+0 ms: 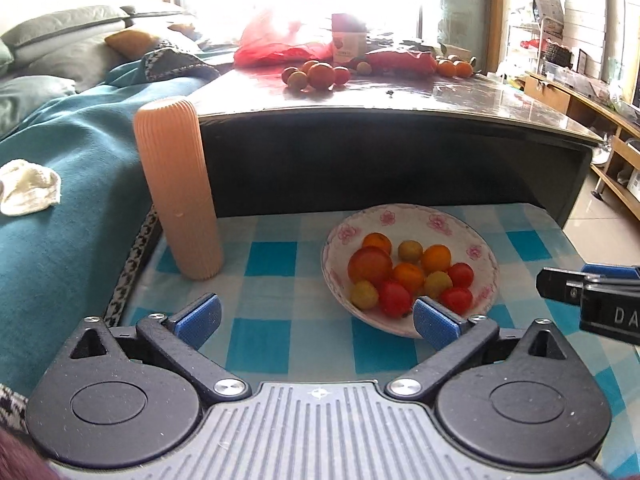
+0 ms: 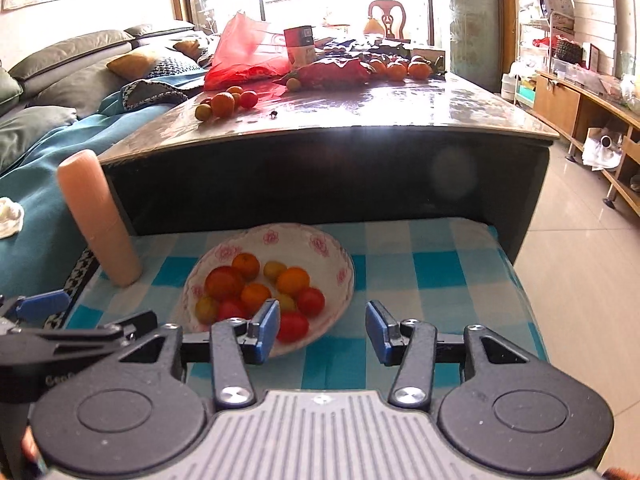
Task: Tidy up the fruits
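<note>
A white bowl with pink flowers [image 1: 432, 220] [image 2: 288, 238] sits on a blue-checked cloth and holds several oranges, red tomatoes and small yellow fruits. My left gripper [image 1: 318, 318] hangs just in front of the bowl, jaws spread wide with nothing between them; its right pad overlaps the bowl's near rim in the picture. My right gripper [image 2: 324, 330] is open beside the bowl's right front edge, empty too. More loose fruit [image 1: 316, 74] [image 2: 224, 104] lies on the dark table behind.
A ribbed peach cylinder [image 1: 178, 192] [image 2: 100, 220] stands left of the bowl. The dark table [image 1: 400, 120] rises behind the cloth, carrying a red plastic bag [image 1: 276, 40], a can [image 2: 300, 46] and oranges [image 2: 404, 68]. A teal-covered sofa [image 1: 72, 168] lies left; tiled floor [image 2: 580, 260] right.
</note>
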### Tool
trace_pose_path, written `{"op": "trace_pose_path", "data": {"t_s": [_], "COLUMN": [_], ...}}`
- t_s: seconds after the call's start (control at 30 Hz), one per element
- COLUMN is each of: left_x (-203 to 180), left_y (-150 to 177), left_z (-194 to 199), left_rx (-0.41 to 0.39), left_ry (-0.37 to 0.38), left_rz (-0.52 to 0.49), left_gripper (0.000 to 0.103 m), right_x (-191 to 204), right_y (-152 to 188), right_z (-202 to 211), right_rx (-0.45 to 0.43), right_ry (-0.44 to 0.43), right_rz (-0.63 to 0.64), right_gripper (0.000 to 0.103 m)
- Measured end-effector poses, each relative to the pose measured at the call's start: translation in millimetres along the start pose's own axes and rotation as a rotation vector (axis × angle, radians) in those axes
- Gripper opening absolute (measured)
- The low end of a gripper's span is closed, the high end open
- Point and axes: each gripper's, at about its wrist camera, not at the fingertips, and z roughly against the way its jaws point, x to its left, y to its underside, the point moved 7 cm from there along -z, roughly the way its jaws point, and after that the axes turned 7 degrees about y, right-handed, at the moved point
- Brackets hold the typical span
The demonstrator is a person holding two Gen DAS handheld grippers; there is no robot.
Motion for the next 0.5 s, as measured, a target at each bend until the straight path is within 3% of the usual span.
{"op": "trace_pose_path", "data": {"t_s": [0.17, 0.5], "left_x": [-9, -11], "left_y": [11, 34], "left_z": [16, 45], "left_rx": [0.024, 0.024], "left_ry": [-0.023, -0.001], "left_rz": [-0.049, -0.047], "left_gripper": [0.103, 0.103], "right_x": [-3, -4], "right_y": [12, 41], "right_z": [19, 57], "right_rx": [-0.002, 0.010], "right_ry": [0.000, -0.016], "right_rz": [-0.007, -0.021], "right_gripper": [0.062, 0.067]}}
